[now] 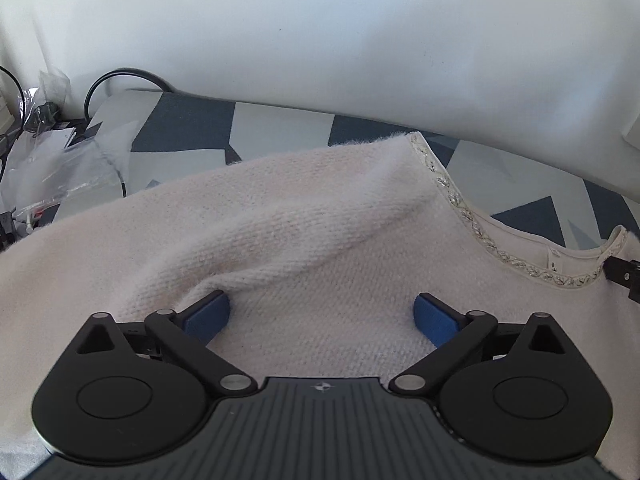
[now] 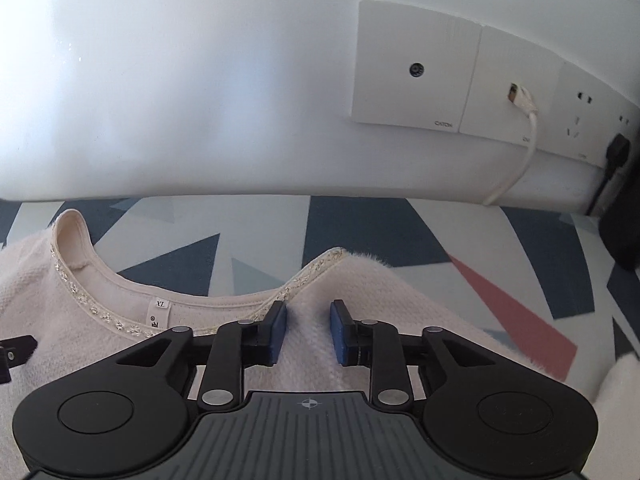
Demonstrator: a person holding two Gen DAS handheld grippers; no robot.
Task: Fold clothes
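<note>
A fuzzy pale pink knitted sweater [image 1: 304,240] lies spread over a surface covered with a cloth [image 2: 360,232] patterned in dark blue, grey, white and pink triangles, which runs back to a white wall [image 1: 320,40]. The sweater's neckline [image 2: 120,280] is edged with silver braided trim, and a small white size label [image 2: 160,305] reading XL sits just inside the collar. A soft raised fold runs diagonally across the knit in the left wrist view. The left gripper [image 1: 322,314] hovers low over the body of the sweater, its blue-padded fingers [image 1: 208,316] spread wide apart with only flat knit between them; the left pad sits at the foot of the raised fold. The right gripper [image 2: 308,330] is at the shoulder by the neckline, its fingers [image 2: 278,330] partly drawn in on either side of a raised ridge of fabric; whether the pads press on it cannot be told. At the far left of the left wrist view, beyond the sweater, lie crumpled clear plastic bags [image 1: 60,168] and black cables [image 1: 120,76]. On the wall in the right wrist view is a row of white socket plates [image 2: 416,68], with a white cable [image 2: 524,136] plugged into one and a black plug [image 2: 618,152] further right.
</note>
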